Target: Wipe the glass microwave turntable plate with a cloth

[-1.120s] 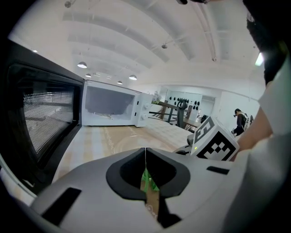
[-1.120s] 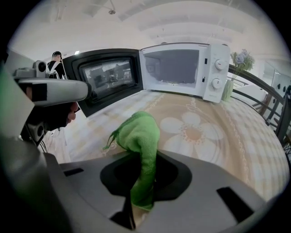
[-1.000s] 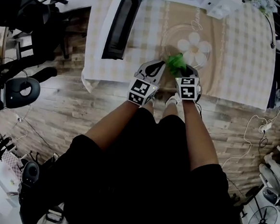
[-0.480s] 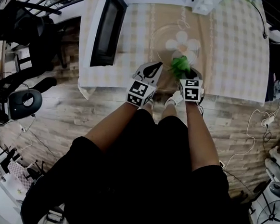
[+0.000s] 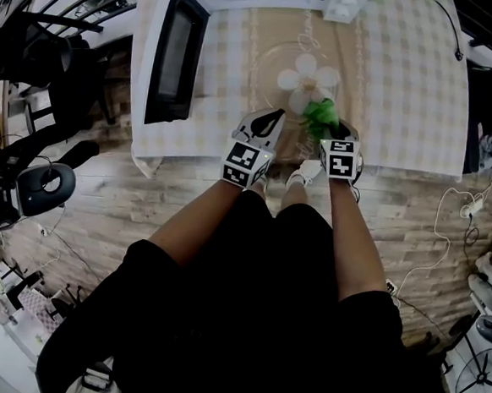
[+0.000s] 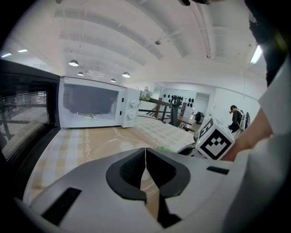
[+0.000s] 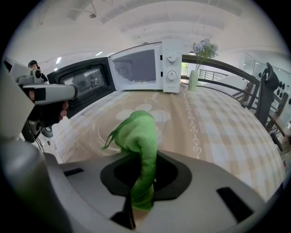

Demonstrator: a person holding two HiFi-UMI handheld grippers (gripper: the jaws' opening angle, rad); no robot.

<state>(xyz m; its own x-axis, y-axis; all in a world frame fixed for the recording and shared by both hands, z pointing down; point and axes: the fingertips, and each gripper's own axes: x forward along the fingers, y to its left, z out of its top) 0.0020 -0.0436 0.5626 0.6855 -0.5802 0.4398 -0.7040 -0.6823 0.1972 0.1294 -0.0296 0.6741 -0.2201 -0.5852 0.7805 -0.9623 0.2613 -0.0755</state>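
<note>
1. My left gripper [image 6: 145, 166] sits at the near edge of the checked beige tablecloth [image 5: 407, 94], its dark, scooped jaws pressed together on nothing.
2. My right gripper [image 7: 142, 182] pinches a fuzzy green cloth [image 7: 137, 136], which bunches upward in a soft hump.
3. Just beyond lies the round, clear glass turntable plate [image 5: 270, 81], flat on the tablecloth, with the cloth over its near rim.
4. Farthest stands the boxy white microwave [image 7: 152, 67], its dark door [image 5: 174, 54] swung open.

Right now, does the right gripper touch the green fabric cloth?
Touching. In the right gripper view the right gripper is shut on the green fabric cloth, pinched between its jaws.
</note>
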